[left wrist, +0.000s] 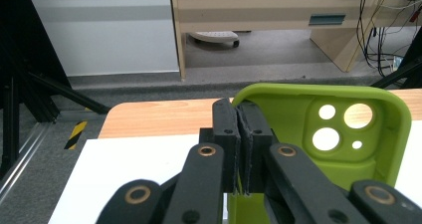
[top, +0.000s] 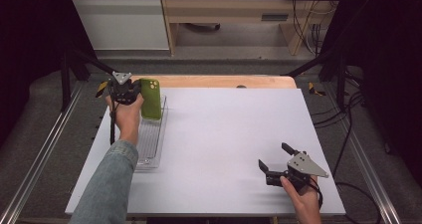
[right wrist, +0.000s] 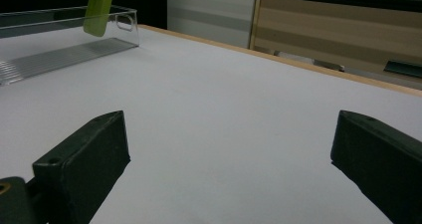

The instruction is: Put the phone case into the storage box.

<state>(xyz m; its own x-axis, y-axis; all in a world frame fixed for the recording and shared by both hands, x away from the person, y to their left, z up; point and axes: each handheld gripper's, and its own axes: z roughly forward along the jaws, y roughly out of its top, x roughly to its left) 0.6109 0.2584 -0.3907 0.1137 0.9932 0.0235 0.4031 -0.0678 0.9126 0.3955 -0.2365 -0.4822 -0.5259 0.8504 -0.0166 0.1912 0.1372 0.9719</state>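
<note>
Left gripper (top: 130, 92) jaws clamp green phone case (top: 151, 98) edge, prob. above clear tray (top: 149, 144); right gripper (top: 276, 162) jaws spread, empty.

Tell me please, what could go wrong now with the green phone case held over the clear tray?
The left gripper pinches only the thin edge of the green phone case, so the soft case might twist or slip out. It hangs above the clear tray and could catch the tray's wall when lowered, nudging the light tray.

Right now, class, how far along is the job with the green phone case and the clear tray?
Done: left gripper has clamped the green phone case by its edge. In hand: case held above the clear tray. Left: presumably setting it down and releasing. Right gripper is open and idle.
</note>
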